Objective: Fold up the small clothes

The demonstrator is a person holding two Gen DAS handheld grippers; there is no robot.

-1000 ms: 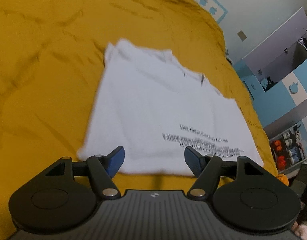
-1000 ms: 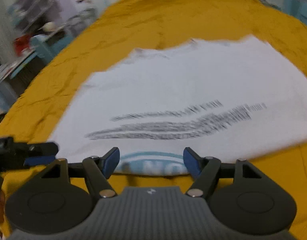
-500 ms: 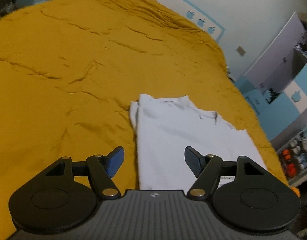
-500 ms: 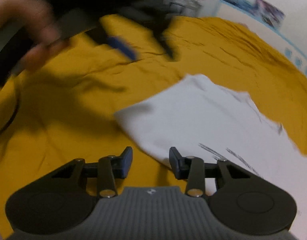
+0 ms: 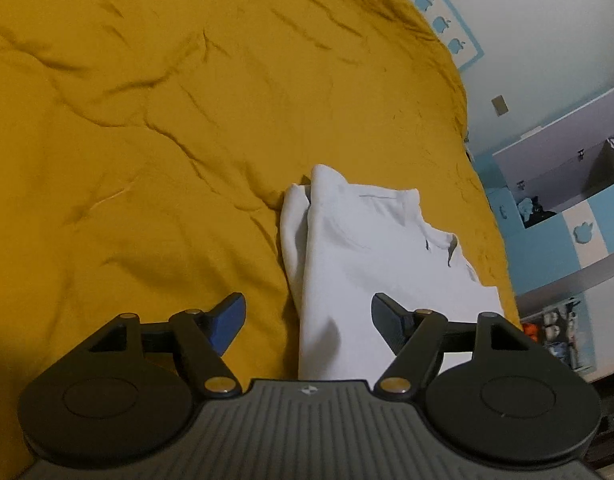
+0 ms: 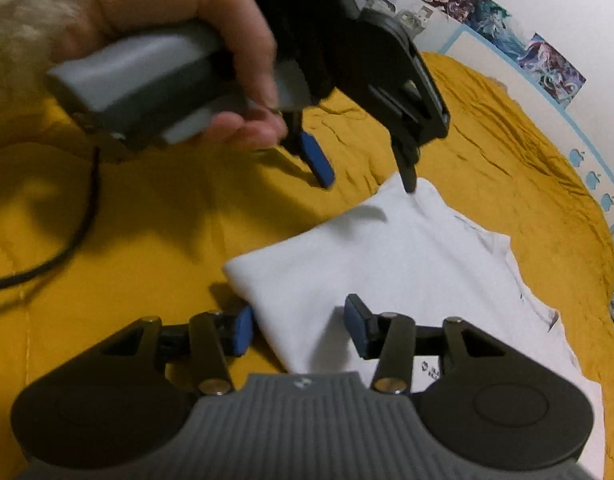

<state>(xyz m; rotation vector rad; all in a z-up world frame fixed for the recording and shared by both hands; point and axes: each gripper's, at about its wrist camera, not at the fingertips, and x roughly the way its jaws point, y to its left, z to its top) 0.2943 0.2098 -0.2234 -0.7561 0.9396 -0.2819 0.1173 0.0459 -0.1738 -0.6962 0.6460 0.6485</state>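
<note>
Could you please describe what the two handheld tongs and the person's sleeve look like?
Both tongs are black, with round pivot discs, brass-coloured pins, blue pads and ribbed grey bodies. The left one has a grey handle and a black cable. The sleeve is cream and fluffy.

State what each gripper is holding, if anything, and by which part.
Nothing is held. The left gripper and right gripper both stand open over the white shirt, straddling its folded edge without pinching it.
</note>
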